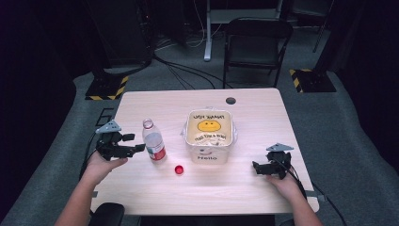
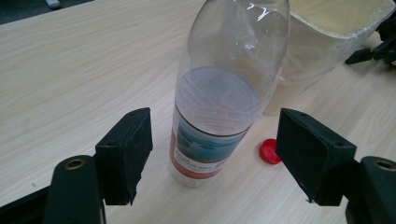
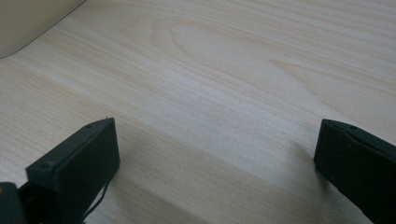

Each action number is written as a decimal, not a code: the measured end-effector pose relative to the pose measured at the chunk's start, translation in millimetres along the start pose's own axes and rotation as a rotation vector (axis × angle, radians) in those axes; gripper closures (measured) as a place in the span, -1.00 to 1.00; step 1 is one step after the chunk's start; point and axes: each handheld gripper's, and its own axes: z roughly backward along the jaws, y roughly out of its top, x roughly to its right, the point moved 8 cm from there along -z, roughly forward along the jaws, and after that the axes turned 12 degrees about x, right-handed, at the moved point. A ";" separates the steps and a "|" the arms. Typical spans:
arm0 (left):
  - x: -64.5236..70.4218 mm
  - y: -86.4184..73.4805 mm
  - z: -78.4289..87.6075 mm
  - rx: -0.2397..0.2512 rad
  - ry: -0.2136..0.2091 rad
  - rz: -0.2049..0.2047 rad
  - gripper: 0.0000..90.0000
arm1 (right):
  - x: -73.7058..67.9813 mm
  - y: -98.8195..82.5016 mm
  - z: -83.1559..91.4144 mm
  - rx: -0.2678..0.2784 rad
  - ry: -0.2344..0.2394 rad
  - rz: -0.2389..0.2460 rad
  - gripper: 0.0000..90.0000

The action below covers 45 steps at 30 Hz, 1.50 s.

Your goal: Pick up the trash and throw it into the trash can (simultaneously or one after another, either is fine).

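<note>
**Open bottle standing between the left gripper's spread pads**

At the near left of the table (image 1: 141, 193), the left gripper (image 1: 139, 149) is hovering in a person's left hand (image 1: 101, 162), pointing right at a clear plastic bottle (image 1: 154, 141). In the left gripper view its 2 black jaws are standing wide apart, with the bottle (image 2: 219, 93) upright between them and a gap showing on each side, so the pads (image 2: 128, 149) are pressing on nothing and the gripper is gripping nothing. The bottle is standing uncapped on the wood, a red-and-white label wrapping its lower part.

Just to the right of the bottle and a little nearer, a red cap (image 1: 179, 170) is lying flat on the table, apart from the bottle; it is showing in the left gripper view too (image 2: 269, 151), beyond the right jaw.

At the near right, the right gripper (image 1: 255, 165) is resting low in the person's right hand (image 1: 284, 181), well apart from the bottle. In the right gripper view its 2 jaws are spread wide over bare wood with nothing between them.

Farther back, at the table's middle, a white bin (image 1: 209, 153) is sitting to the right of the bottle, lined with a bag (image 1: 209, 127) printed with a yellow smiley face.

Beyond the far edge, a black chair (image 1: 256, 44) is standing on the grey floor.
</note>
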 end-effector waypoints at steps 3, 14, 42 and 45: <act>1.3 1.3 -2.2 0.004 -0.007 0.007 -0.49 | 0.0 0.0 0.0 0.000 0.000 0.000 -1.00; 2.2 6.6 -9.8 0.018 -0.013 0.017 -0.65 | 0.0 0.0 0.0 0.000 0.000 0.000 -1.00; 5.2 4.9 -41.8 -0.011 -0.007 0.004 -0.68 | -0.4 -0.1 0.3 0.000 0.001 0.001 -1.00; 5.6 3.9 -45.0 -0.019 -0.008 0.005 -0.68 | -0.4 -0.1 0.3 0.000 0.001 0.001 -1.00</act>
